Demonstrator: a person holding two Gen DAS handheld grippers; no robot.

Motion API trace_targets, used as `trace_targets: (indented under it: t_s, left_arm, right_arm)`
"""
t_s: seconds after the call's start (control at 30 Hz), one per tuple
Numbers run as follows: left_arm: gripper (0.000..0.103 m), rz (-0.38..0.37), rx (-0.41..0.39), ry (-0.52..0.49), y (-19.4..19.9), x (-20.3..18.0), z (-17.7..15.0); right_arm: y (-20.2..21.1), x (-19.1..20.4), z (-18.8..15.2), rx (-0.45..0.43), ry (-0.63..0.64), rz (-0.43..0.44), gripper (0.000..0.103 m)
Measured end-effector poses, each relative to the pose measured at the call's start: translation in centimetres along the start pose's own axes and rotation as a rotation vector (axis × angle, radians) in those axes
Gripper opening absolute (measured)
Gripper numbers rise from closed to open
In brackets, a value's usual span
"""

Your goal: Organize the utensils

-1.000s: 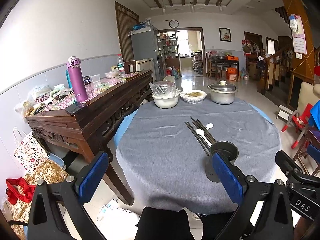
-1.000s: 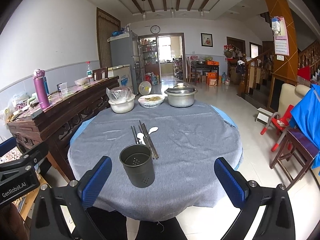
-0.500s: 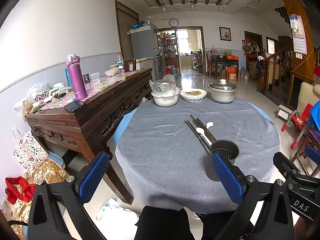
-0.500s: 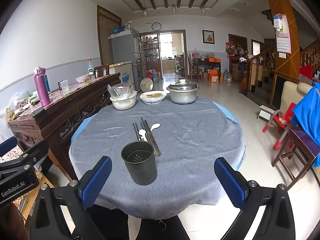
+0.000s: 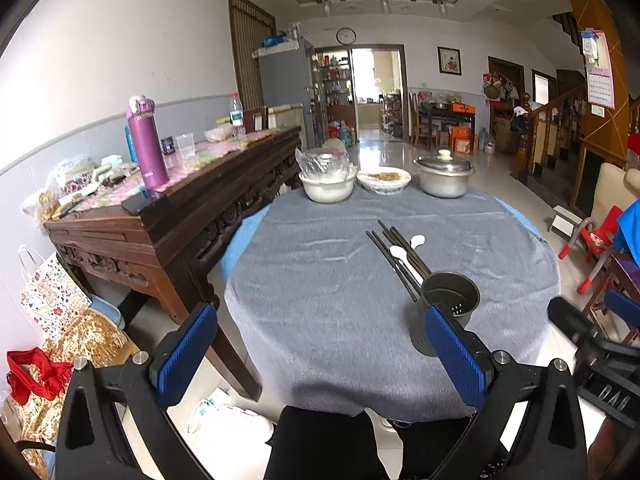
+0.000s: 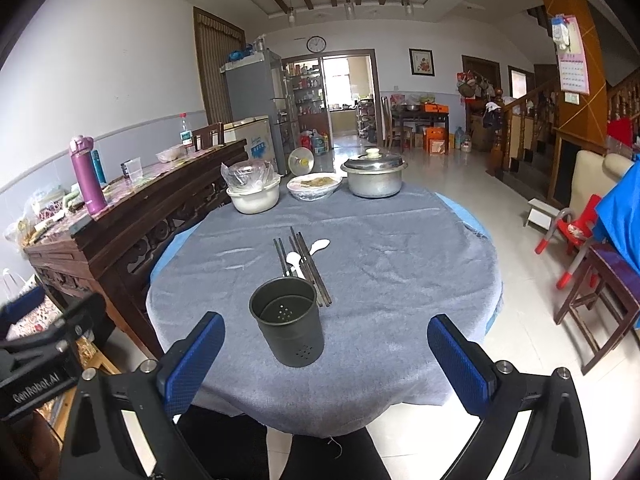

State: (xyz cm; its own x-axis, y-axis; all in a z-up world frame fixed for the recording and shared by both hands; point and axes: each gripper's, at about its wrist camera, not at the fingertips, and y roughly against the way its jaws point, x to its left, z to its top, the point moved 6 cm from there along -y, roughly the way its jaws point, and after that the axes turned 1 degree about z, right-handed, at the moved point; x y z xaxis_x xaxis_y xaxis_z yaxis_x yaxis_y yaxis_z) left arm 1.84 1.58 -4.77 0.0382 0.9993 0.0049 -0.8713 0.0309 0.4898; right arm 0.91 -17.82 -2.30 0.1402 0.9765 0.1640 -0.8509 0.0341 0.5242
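Observation:
A dark perforated utensil holder stands upright and empty near the front of the round table with a grey cloth. It also shows in the left wrist view. Behind it lie several dark chopsticks and two white spoons; in the left wrist view the chopsticks and a spoon lie the same way. My left gripper and right gripper are open and empty, held at the table's near edge.
A white bowl with plastic wrap, a plate of food and a lidded metal pot stand at the table's far side. A dark wooden sideboard with a purple flask stands on the left. Red chairs stand on the right.
Both grippers have drifted slightly forward toward the table. The right view has risen a little. Nothing on the table has moved.

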Motion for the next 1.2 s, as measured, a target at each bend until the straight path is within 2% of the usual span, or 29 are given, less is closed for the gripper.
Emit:
trace_targets:
  t_s: [0.2, 0.3, 0.5, 0.6, 0.73, 0.8, 0.87, 0.97, 1.07, 1.2]
  left_arm:
    - [0.103, -0.022, 0.070, 0.028, -2.7, 1.5, 0.5]
    - [0.103, -0.024, 0.092, 0.049, -4.5, 2.6, 0.7]
    - [0.103, -0.041, 0.184, 0.119, -8.8, 4.4, 1.2]
    - [0.102, -0.063, 0.224, 0.122, -11.2, 4.7, 1.6]
    - [0.084, -0.108, 0.275, 0.124, -15.0, 4.2, 2.1]
    - [0.074, -0.122, 0.310, 0.134, -17.3, 4.0, 2.2]
    - [0.059, -0.145, 0.343, 0.144, -19.1, 3.8, 2.3]
    - [0.048, -0.155, 0.368, 0.145, -21.5, 3.5, 2.5]
    - [0.042, -0.160, 0.380, 0.143, -23.5, 3.2, 2.8]
    - [0.040, -0.170, 0.392, 0.132, -25.4, 2.8, 3.1]
  right_arm:
    - [-2.1, -1.6, 2.8, 0.079, -0.100, 0.153, 0.095]
    - [-4.1, -1.8, 4.7, 0.129, -0.104, 0.220, 0.088]
    - [-10.2, -0.9, 8.1, 0.213, -0.044, 0.298, 0.076]
    - [-14.8, -0.5, 9.2, 0.279, -0.028, 0.331, 0.065]
    - [-22.8, -0.9, 10.0, 0.402, -0.069, 0.359, 0.052]
    - [-26.4, -1.7, 9.9, 0.456, -0.125, 0.356, 0.049]
    - [-30.5, -2.4, 9.4, 0.522, -0.189, 0.358, 0.043]
    - [-35.0, -3.5, 8.5, 0.592, -0.290, 0.357, 0.042]
    - [-39.0, -4.2, 7.8, 0.631, -0.382, 0.350, 0.042]
    - [-43.0, -4.5, 6.8, 0.681, -0.451, 0.314, 0.042]
